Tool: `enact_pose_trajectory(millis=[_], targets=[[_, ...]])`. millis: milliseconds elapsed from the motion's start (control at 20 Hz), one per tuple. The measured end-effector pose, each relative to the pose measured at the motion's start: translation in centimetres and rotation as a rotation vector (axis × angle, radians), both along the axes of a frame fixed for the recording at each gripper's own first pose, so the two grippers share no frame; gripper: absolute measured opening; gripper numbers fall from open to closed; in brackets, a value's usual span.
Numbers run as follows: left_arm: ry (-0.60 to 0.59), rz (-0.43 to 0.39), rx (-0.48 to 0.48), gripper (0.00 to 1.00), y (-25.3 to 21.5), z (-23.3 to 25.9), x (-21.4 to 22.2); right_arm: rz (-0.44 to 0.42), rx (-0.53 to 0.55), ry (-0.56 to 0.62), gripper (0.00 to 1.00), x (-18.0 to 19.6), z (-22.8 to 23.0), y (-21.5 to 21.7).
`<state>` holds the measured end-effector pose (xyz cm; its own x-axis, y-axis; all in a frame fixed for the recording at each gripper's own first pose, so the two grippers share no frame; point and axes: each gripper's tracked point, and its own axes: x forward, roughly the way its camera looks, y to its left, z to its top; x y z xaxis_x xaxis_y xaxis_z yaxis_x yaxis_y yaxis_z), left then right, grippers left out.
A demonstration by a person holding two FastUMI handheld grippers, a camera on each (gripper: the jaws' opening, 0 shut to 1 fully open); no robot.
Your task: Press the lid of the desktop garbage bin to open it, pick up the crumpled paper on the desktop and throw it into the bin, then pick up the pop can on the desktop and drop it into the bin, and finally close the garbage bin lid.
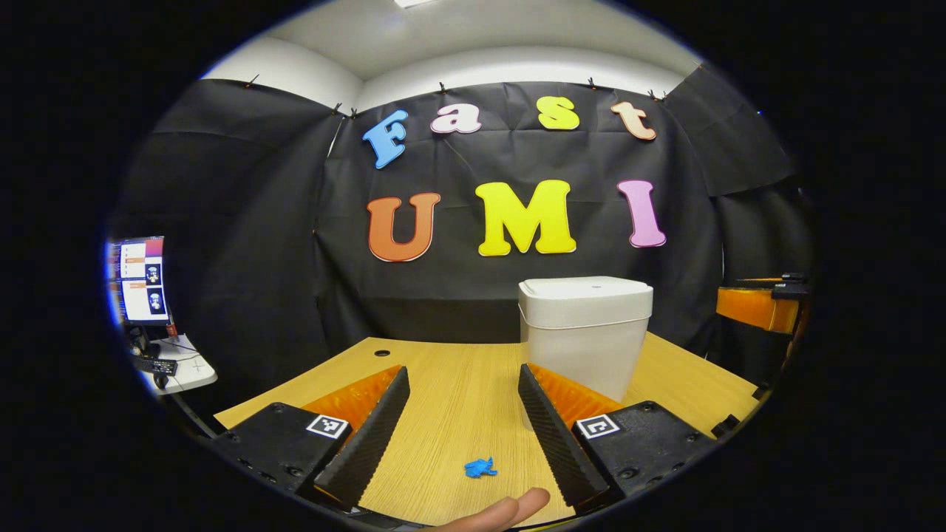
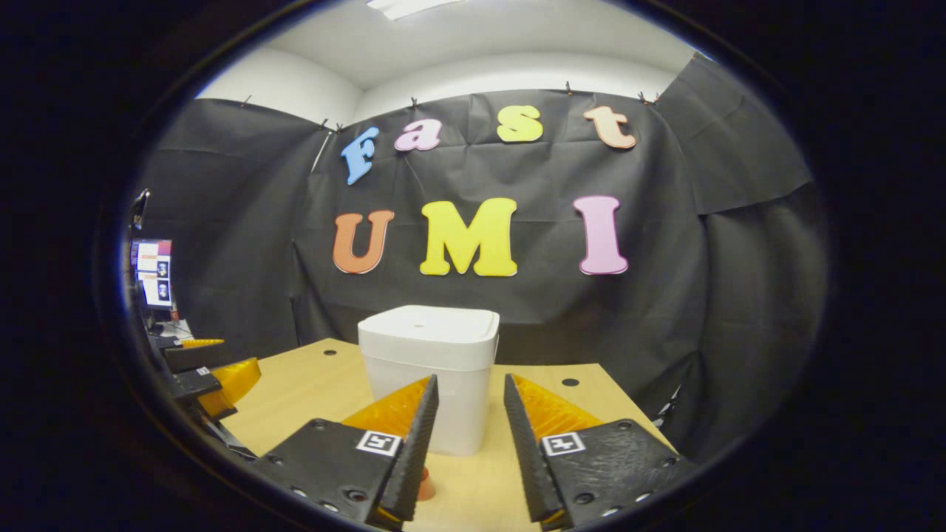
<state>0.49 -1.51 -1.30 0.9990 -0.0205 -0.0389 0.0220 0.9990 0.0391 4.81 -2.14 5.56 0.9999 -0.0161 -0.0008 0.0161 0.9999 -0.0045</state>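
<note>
Both tongs, left and right, gape empty; a hard press could shove the lidded garbage bin across the worktop.

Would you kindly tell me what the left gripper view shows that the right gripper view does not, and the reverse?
Left gripper view: a small blue crumpled scrap lies on the light wooden desktop between the open left gripper's fingers, with a person's fingertips at the bottom edge. Right gripper view: a small orange-red object peeks out beside the open right gripper, too hidden to identify. Shared: the white plastic garbage bin, lid shut, and a lit monitor at the left.
</note>
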Motion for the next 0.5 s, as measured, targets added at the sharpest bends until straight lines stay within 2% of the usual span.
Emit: enact_pose_trajectory(millis=[150,250,300,500], targets=[[-0.007,-0.015,-0.008,0.96,0.0,0.2,-0.1,0.011,-0.010,0.000,0.39,0.8,1.3,0.7],[-0.001,-0.004,-0.003,0.96,0.4,0.1,-0.1,0.037,0.004,0.003,0.19,1.7,2.4,1.9],[0.003,-0.006,-0.001,0.96,0.3,0.1,-0.1,0.068,0.016,0.019,0.03,2.4,2.8,3.0],[-0.002,-0.003,-0.001,0.96,0.6,0.2,-0.2,0.106,-0.019,0.045,0.03,5.7,5.4,6.0]])
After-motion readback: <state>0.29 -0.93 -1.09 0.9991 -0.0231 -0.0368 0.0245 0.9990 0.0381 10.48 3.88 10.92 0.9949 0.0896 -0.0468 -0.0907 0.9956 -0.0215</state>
